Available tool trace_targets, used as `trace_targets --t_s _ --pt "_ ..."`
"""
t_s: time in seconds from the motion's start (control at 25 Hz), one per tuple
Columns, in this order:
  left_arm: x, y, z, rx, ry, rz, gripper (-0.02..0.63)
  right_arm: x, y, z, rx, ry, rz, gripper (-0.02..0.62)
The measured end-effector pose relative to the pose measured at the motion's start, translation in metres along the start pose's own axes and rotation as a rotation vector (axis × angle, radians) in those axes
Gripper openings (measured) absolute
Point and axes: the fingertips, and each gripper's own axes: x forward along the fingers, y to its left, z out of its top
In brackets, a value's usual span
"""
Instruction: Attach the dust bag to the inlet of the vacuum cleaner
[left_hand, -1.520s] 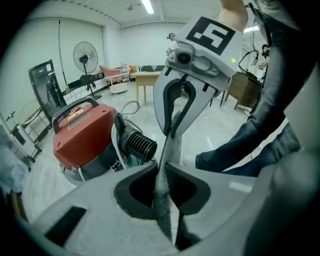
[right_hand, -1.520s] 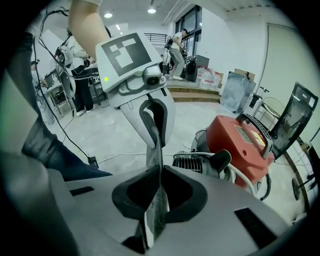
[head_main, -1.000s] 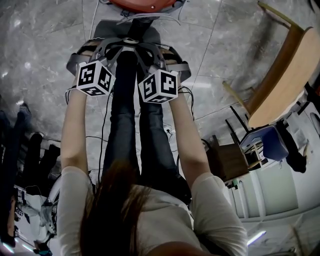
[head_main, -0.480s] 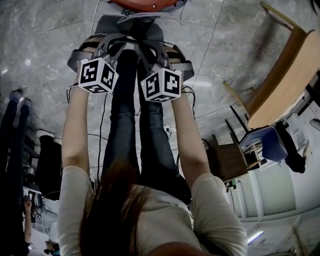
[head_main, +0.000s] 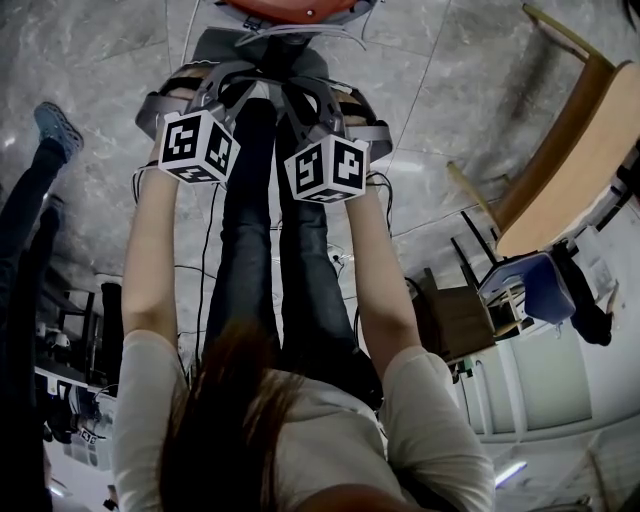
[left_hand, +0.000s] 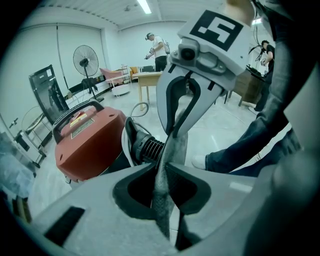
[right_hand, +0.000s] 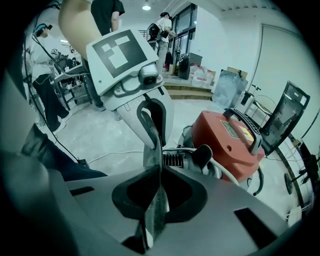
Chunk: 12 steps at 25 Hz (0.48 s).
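Left gripper (left_hand: 161, 170): jaws closed on a strip of grey fabric, the edge of the dust bag (left_hand: 173, 146). They have just been opening slightly, but the fabric stands pinched between them. Right gripper (right_hand: 159, 172): jaws together on the same bag from the opposite side, with the fabric running up out of the grip. Each gripper faces the other across the bag, tips close together, and the cloth is stretched between them. Just beyond the bag is the black ribbed inlet (left_hand: 148, 147) of the red vacuum cleaner (left_hand: 86, 145). Contact between bag and inlet cannot be determined. The cleaner stands on the grey marbled floor (head_main: 90, 95), black carry handle uppermost. In the head view both arms reach forward over the person's dark-trousered legs (head_main: 275, 290), with the bag low in front of the cleaner. A wooden chair (head_main: 575, 150) stands well apart on the right.
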Motion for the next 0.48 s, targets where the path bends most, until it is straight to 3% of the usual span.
trace_targets --t_s 0.48 --pt "0.003 0.004 0.003 -0.077 -0.032 0.010 0.054 0.003 -0.017 -0.001 -0.104 0.011 0.054 0.032"
